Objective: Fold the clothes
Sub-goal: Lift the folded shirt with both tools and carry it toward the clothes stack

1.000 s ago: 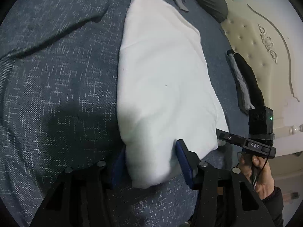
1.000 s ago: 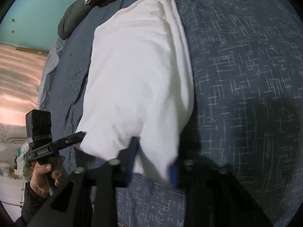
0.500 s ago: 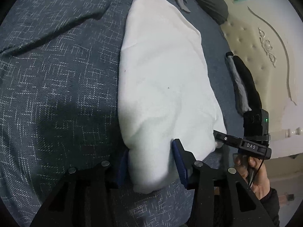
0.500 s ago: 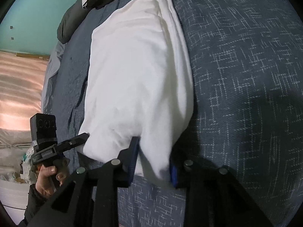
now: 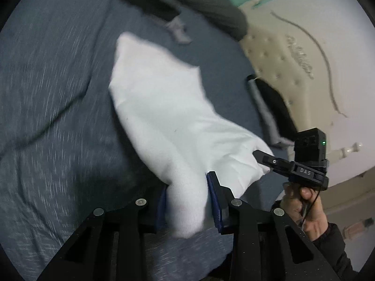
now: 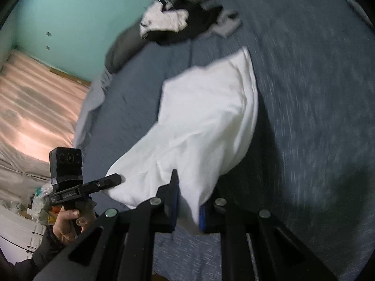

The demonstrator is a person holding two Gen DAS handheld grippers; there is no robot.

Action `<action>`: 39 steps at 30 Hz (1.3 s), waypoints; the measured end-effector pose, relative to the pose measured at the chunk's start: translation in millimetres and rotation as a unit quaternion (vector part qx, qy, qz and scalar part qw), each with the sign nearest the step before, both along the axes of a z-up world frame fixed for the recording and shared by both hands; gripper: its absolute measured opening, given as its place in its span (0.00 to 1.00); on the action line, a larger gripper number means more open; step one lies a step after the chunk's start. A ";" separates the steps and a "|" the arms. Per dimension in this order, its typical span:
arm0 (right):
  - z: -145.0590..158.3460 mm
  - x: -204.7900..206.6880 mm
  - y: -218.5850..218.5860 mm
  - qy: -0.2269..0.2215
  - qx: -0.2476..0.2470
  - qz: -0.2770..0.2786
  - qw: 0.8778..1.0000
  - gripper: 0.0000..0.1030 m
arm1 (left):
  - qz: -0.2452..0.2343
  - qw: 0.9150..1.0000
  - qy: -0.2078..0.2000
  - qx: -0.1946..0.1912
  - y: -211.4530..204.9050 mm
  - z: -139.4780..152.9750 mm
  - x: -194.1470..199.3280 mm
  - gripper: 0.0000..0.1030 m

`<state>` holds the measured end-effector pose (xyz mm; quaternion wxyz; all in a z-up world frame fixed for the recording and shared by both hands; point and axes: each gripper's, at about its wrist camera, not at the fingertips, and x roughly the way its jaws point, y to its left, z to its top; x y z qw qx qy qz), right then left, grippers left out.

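Both grippers have a bite of the same white garment (image 5: 168,117): our left gripper (image 5: 187,201) is pinched onto one near corner, blue pads (image 5: 214,196) pressing from both sides, and our right gripper (image 6: 187,201) is clamped on the other near corner. We've got that near edge raised off the blue bedspread (image 5: 46,93), while the far end of the garment looks to be resting on it. Beyond the garment's far end there's a pile of dark and white clothes (image 6: 173,23). Off to the garment's right in the left wrist view sits the cream tufted headboard (image 5: 293,58). Everything's pretty motion-blurred.
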<state>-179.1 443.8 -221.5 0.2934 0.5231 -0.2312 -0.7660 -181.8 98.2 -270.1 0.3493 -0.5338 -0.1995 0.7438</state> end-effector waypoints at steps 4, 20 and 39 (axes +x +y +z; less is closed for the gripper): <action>36.3 -11.5 3.0 0.030 -0.008 -0.003 1.000 0.12 | -0.005 0.999 0.032 -0.001 7.2 39.8 -8.5 0.33; 114.4 -72.8 33.6 0.102 -0.030 -0.016 0.994 0.12 | -0.037 0.993 0.109 0.008 66.2 130.9 -67.9 0.32; 194.4 -155.3 110.6 0.152 0.000 -0.028 0.988 0.12 | -0.061 0.989 0.135 0.022 170.2 194.1 -141.9 0.32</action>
